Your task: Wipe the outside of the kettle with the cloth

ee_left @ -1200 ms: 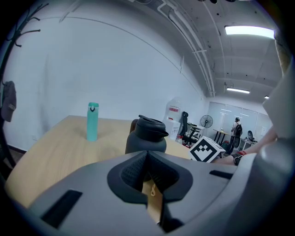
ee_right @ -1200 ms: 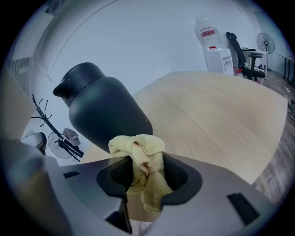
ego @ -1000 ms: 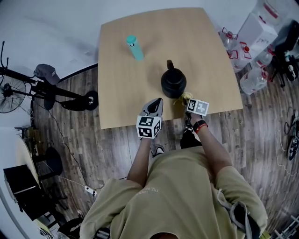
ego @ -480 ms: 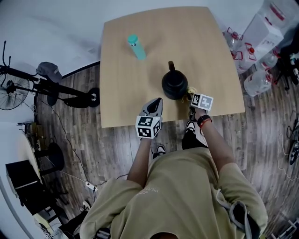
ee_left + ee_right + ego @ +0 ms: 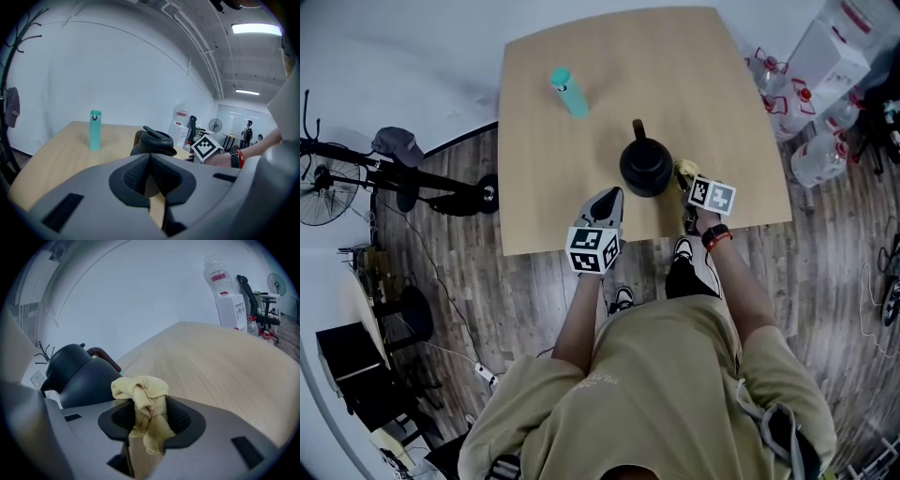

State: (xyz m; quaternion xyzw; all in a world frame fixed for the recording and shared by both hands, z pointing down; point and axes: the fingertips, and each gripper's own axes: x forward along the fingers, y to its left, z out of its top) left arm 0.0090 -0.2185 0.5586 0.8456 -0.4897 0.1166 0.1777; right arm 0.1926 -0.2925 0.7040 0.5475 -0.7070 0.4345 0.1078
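Even, cool white light fills the room from ceiling strips [image 5: 255, 29] that glare overhead. The kettle [image 5: 645, 167] throws only a faint, soft shadow on the table [image 5: 553, 187]. Every view bows at the rim, with black corners in both gripper views; the cloth [image 5: 143, 399] looks sharp

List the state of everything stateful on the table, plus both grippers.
kettle: upright on table, lid closed
cloth: bunched, clamped in jaws, beside kettle; contact unclear
teal bottle: upright, capped
left gripper: jaws together, empty
right gripper: shut on cloth
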